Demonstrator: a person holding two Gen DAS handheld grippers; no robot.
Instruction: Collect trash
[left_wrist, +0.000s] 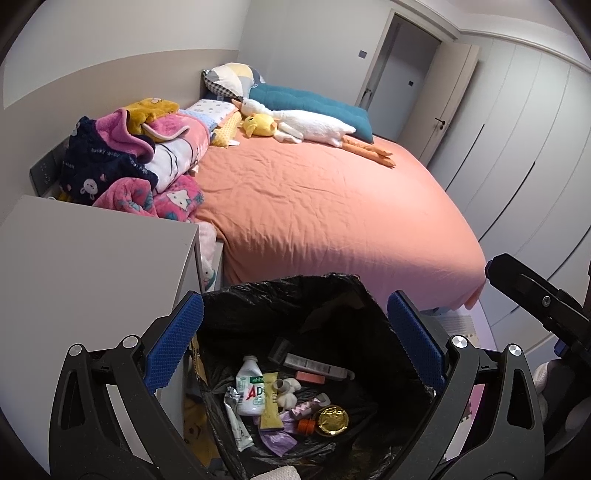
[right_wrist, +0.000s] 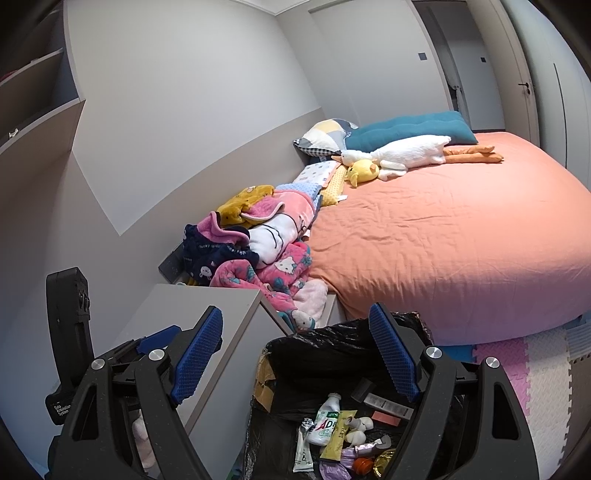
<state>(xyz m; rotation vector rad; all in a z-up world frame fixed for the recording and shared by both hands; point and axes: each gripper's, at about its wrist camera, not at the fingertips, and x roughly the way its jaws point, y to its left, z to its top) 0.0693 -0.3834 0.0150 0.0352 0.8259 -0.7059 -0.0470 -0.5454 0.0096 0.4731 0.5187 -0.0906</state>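
A trash bin lined with a black bag (left_wrist: 295, 295) stands at the foot of the bed, also in the right wrist view (right_wrist: 332, 343). Inside lie a white AD bottle (left_wrist: 251, 387), a yellow sachet (left_wrist: 269, 402), a gold foil wrapper (left_wrist: 333, 419), a pink eraser-like block (left_wrist: 310, 376) and other wrappers. My left gripper (left_wrist: 295, 339) is open and empty, held above the bin with its blue pads (left_wrist: 173, 347) on either side. My right gripper (right_wrist: 295, 354) is open and empty above the bin's left rim. The left gripper's body (right_wrist: 70, 332) shows at the left of the right wrist view.
A grey bedside cabinet (left_wrist: 92, 258) stands left of the bin. The bed with an orange sheet (left_wrist: 332, 206) carries a pile of blankets (left_wrist: 129, 162), plush toys (left_wrist: 310, 127) and pillows. Wardrobe doors (left_wrist: 517, 129) line the right. Foam floor mats (right_wrist: 524, 365) lie beside the bed.
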